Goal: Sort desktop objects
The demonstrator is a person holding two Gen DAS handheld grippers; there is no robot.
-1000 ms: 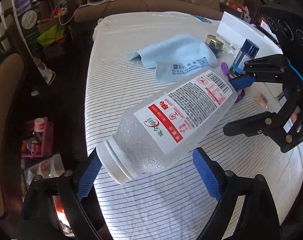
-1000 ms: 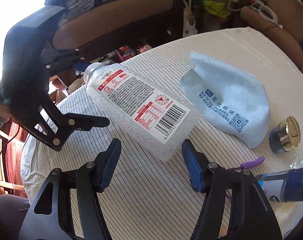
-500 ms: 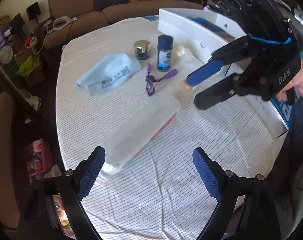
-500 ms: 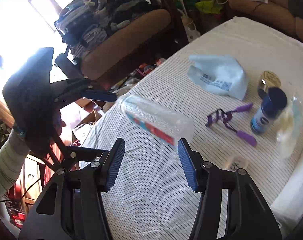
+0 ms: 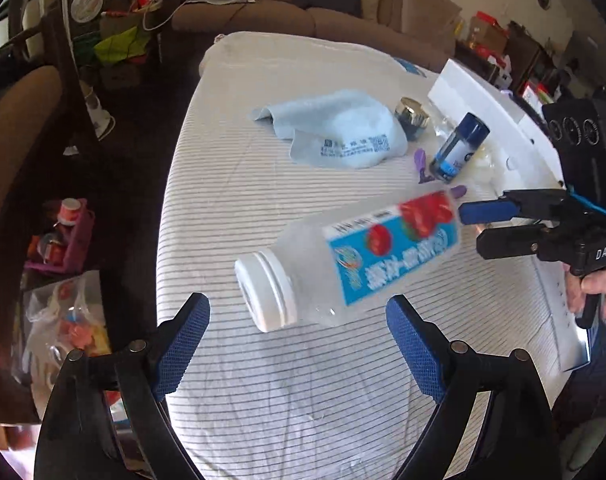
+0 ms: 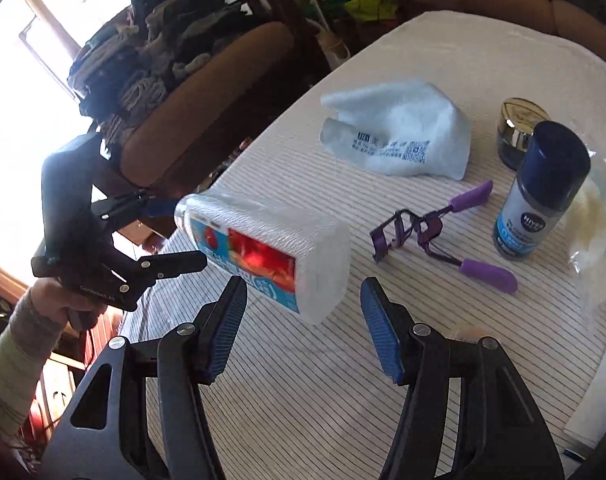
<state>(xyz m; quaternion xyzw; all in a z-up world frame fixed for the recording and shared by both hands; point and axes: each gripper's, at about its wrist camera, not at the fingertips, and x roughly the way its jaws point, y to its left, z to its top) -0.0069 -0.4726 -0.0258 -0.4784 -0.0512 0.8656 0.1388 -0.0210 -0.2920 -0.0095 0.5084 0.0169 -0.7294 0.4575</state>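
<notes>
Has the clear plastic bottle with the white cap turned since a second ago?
Yes. The clear plastic bottle has rolled: its red-and-white barcode face gave way to a blue tomato label, still lying beside the light blue cloth.

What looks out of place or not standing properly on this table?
The plastic bottle lies on its side on the striped tablecloth, between both open grippers, while the blue-capped bottle stands upright. The light blue cloth is crumpled, not folded. Nothing looks spilled.
</notes>
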